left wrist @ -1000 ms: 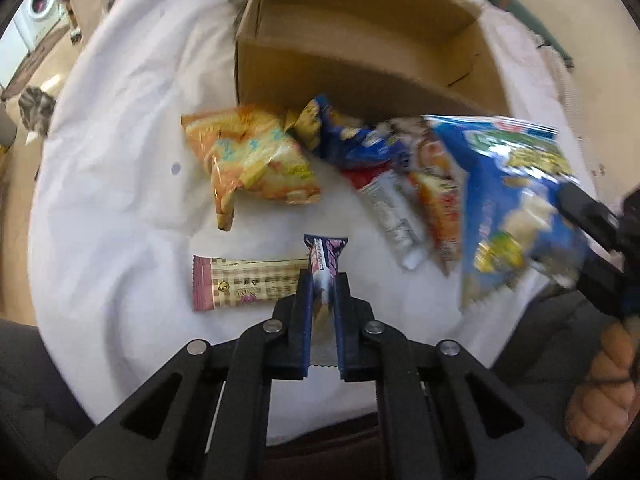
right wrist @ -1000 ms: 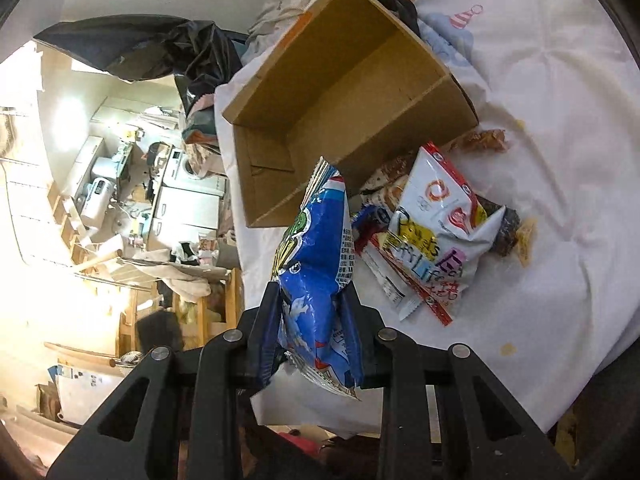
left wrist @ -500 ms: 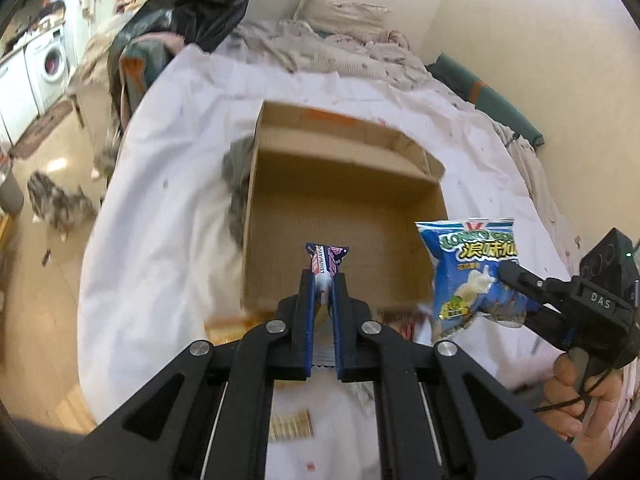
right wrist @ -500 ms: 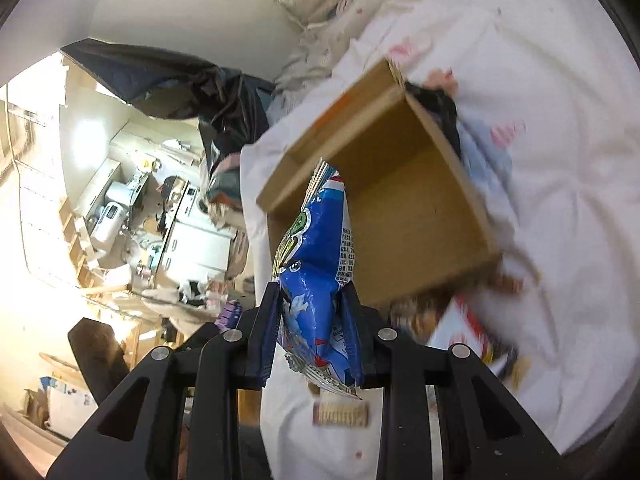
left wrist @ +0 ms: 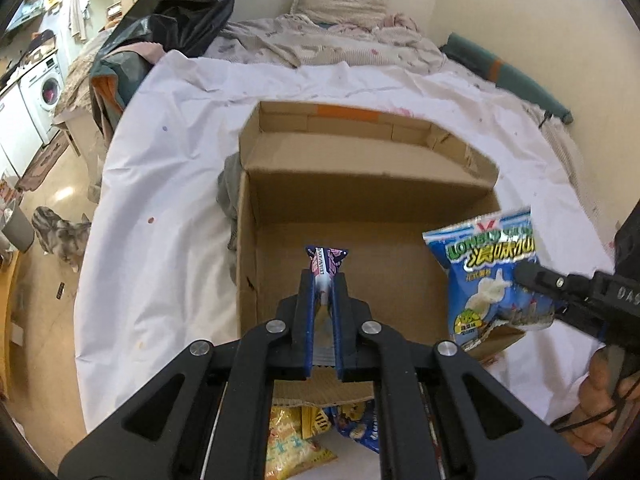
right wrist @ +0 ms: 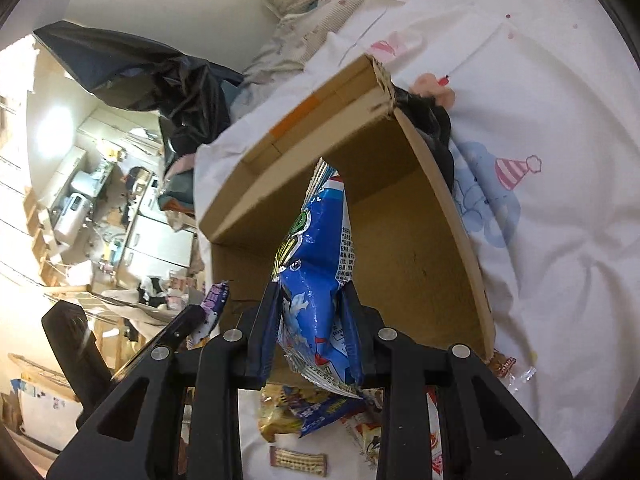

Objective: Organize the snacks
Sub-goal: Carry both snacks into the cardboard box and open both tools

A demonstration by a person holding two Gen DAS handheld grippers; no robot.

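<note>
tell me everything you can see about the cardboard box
The cardboard box is plain brown corrugated card, open at the top, with a strip of orange tape on its far wall. Its inside looks bare. It sits on the white sheet with dark cloth bunched against one side. Loose snack packets lie by its near edge. No tongs touch it.

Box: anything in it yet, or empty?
Empty as far as visible: the box floor is bare cardboard in both views. The blue bag and purple bar are held above it; near corners hidden.
</note>
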